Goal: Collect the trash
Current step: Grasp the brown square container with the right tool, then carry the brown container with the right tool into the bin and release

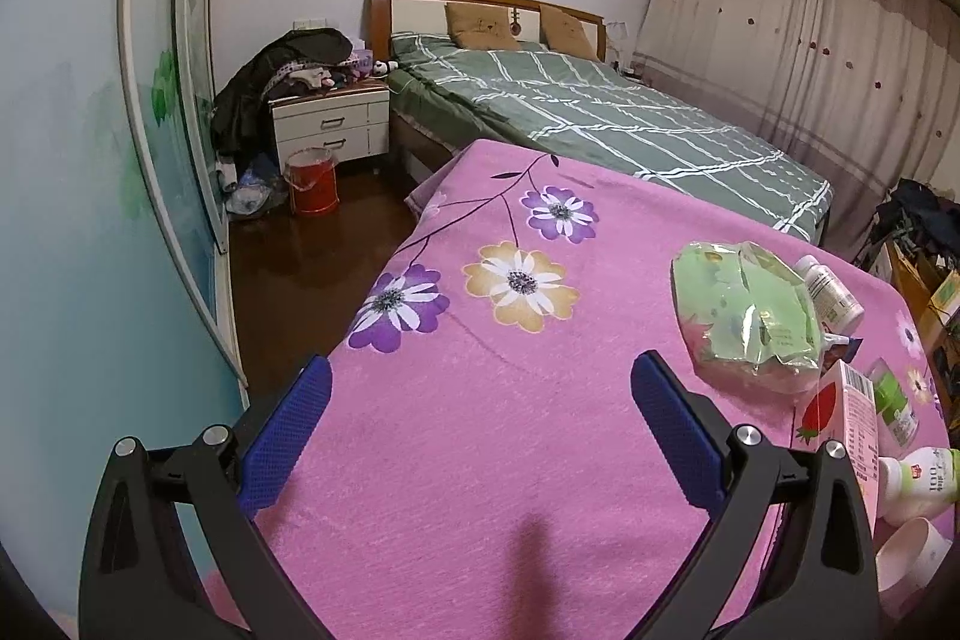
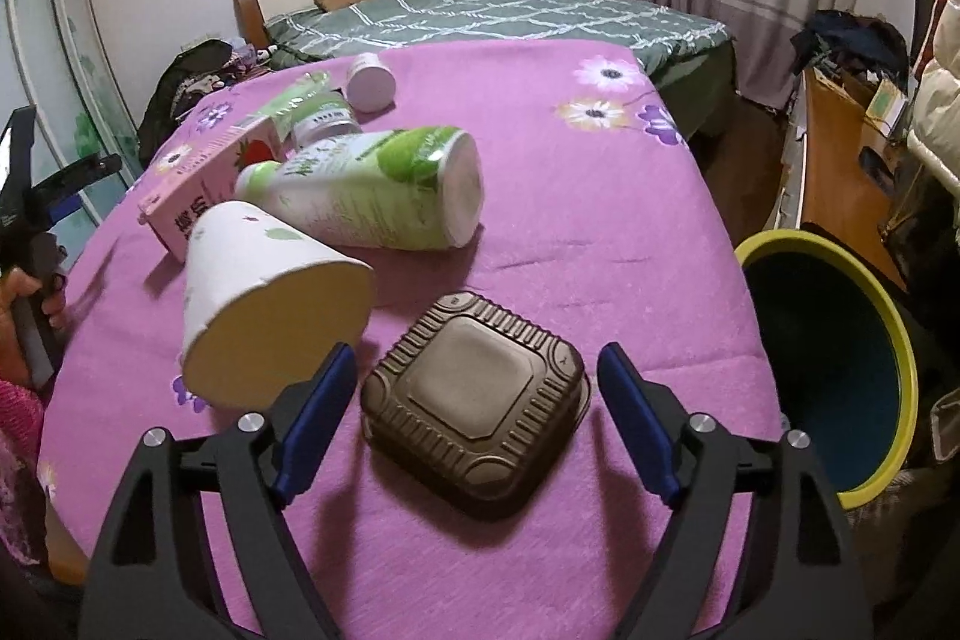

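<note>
Sitting between the spread jaws of the right gripper (image 2: 474,400), the brown clamshell box (image 2: 474,400) lies flat on the pink cloth (image 2: 570,232), lid up, untouched by either pad. Roughly square, so no real long axis; one corner points to 12 o'clock. Bin (image 2: 900,370) at 3 o'clock looks empty as far as its inside shows, so nothing collected yet, I'd say. Still left: paper cup (image 2: 270,292) at 10 o'clock, mouth toward camera; big bottle (image 2: 372,190) at 11, long axis left-right, base to the right; pink carton (image 2: 198,190), small jar (image 2: 371,82). Left gripper (image 1: 480,418) spread too, over bare cloth.
</note>
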### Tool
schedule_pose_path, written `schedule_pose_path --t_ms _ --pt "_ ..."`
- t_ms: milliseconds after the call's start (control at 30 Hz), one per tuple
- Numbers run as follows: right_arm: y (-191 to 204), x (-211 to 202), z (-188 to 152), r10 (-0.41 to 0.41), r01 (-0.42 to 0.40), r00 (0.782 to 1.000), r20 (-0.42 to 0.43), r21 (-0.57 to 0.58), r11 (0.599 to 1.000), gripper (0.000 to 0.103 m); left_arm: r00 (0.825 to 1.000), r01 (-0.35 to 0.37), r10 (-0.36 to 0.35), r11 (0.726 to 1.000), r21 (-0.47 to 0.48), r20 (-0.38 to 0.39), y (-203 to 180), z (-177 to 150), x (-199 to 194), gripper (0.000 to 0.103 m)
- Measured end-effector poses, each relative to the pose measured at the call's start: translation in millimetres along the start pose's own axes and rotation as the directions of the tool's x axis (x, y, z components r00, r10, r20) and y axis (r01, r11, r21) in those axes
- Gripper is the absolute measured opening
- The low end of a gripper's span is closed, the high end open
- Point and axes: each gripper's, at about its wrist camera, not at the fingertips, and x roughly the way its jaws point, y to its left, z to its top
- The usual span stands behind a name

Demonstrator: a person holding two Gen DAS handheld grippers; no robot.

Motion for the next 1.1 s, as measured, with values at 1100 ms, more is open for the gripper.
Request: schedule_pose_path --t_ms 1100 --pt "-177.1 -14.3 16.4 -0.337 0.309 0.941 0.007 0.379 0.872 0.080 1.000 0.002 -0.002 1.000 0.021 -0.003 -5.7 -1.6 -0.3 0.098"
